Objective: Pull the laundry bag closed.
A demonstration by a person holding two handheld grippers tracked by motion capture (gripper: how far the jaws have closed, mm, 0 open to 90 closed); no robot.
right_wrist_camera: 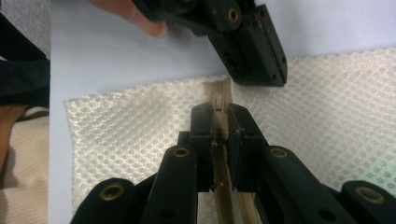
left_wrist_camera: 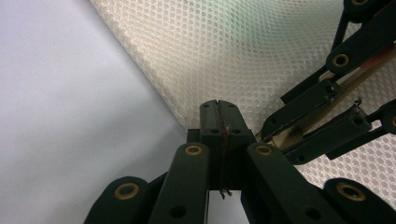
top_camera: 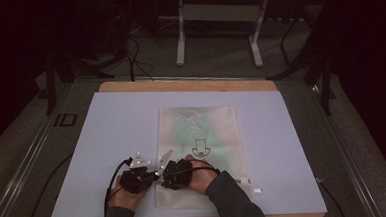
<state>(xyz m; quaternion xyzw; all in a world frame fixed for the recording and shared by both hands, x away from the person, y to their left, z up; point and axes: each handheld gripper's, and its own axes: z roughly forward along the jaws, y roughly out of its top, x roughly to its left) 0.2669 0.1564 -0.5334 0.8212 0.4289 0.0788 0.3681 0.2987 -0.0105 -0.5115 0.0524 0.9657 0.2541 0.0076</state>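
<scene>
Mesh pouch (top_camera: 201,153) is laid flat on the surface (top_camera: 107,143); its corner is pinched by the left gripper (left_wrist_camera: 218,108) as an anchor, while the zipper pull (right_wrist_camera: 218,100) is clamped in the right gripper (right_wrist_camera: 219,114), apparently for sliding.

Count on table: one white mesh bag (top_camera: 200,153) lying flat on one pale blue board (top_camera: 107,143), near side, centre. One zipper (right_wrist_camera: 219,100) along the bag's near-left edge. Two grippers: left gripper (top_camera: 157,174) and right gripper (top_camera: 165,172), side by side at that edge.
</scene>
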